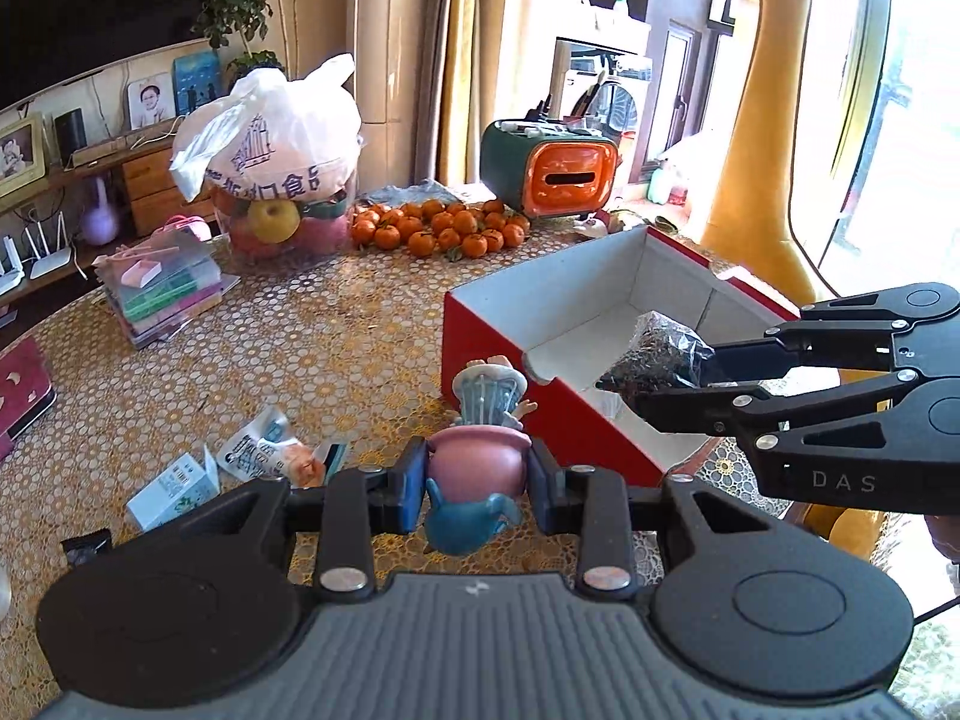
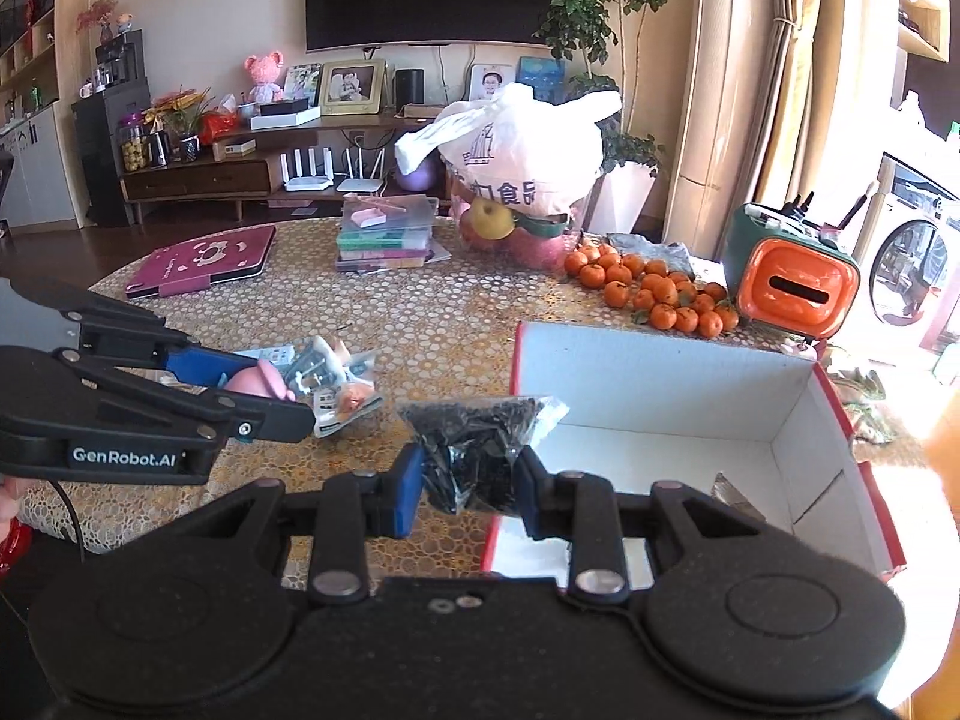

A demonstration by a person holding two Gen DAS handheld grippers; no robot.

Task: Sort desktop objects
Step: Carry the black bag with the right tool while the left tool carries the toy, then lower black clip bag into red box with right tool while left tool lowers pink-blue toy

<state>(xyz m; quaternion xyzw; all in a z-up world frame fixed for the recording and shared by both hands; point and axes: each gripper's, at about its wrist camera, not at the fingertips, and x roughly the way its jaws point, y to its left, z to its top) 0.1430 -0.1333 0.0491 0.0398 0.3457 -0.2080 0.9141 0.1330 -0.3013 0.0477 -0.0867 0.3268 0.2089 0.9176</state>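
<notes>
The sorting looks partway done: the red box [image 2: 834, 414] already has a small packet in its corner, while a snack packet [image 1: 264, 444] and a small carton [image 1: 174, 486] lie loose on the worktop [image 1: 336, 336]. The left claw [image 1: 477, 480] is clamped on a pink and blue figurine [image 1: 480, 468] just beside the box. The right claw [image 2: 468, 489] is closed tight on a clear bag of dark bits [image 2: 474, 438] at the box's near edge.

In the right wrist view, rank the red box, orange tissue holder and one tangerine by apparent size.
1. Red box, though it is nearest the camera.
2. Orange tissue holder.
3. One tangerine, clearly smallest.
</notes>
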